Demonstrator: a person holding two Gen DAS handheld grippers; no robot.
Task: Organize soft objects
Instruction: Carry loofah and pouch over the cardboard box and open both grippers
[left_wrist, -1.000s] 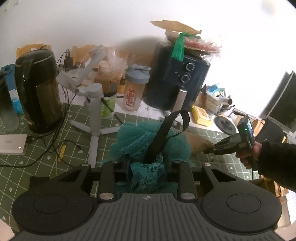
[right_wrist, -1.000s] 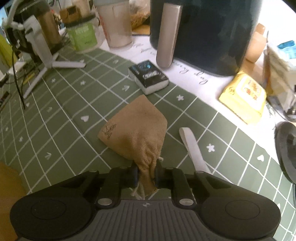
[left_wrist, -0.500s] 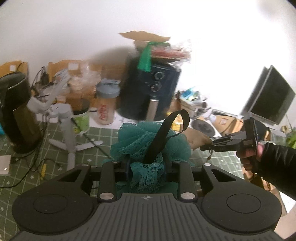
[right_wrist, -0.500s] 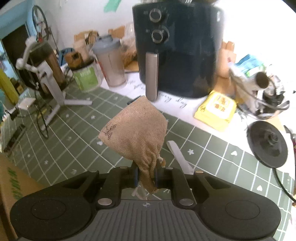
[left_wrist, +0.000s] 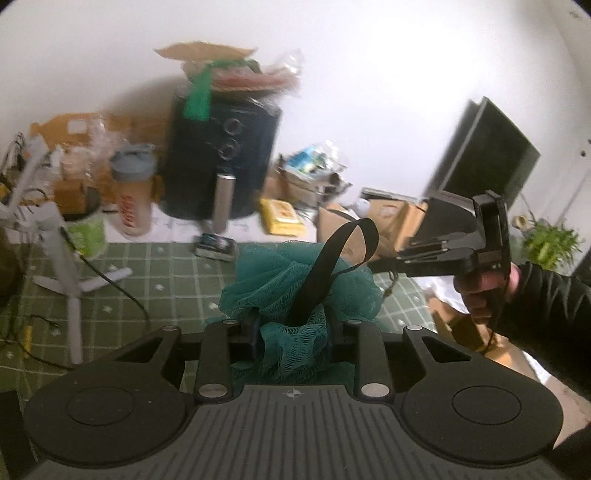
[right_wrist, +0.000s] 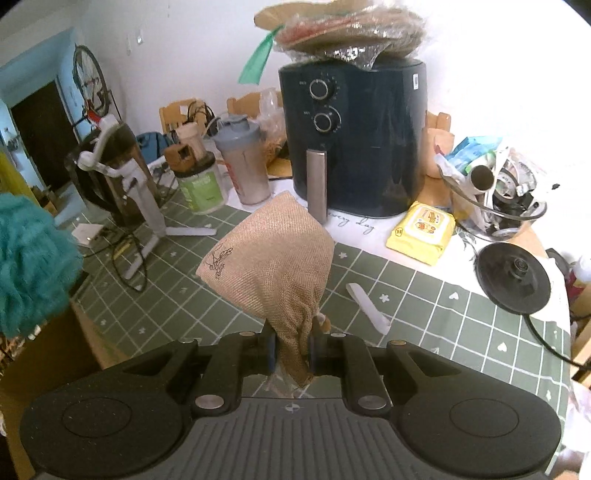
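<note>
While my left gripper (left_wrist: 291, 332) pinches the teal mesh pouf (left_wrist: 299, 284) and my right gripper (right_wrist: 291, 350) clamps the burlap pouch (right_wrist: 269, 258), both soft things hang clear above the green mat (right_wrist: 424, 295), pouf to the pouch's left.

The right gripper (right_wrist: 291, 349) pinches the gathered neck of a burlap pouch (right_wrist: 271, 260), which hangs clear above the green grid mat (right_wrist: 443, 314). Ahead of the jaws stands a dark air fryer (right_wrist: 354, 140); ahead and right lies a yellow wipes pack (right_wrist: 421, 232). Far left, a teal mesh sponge (right_wrist: 31, 262) shows at the edge.
</note>
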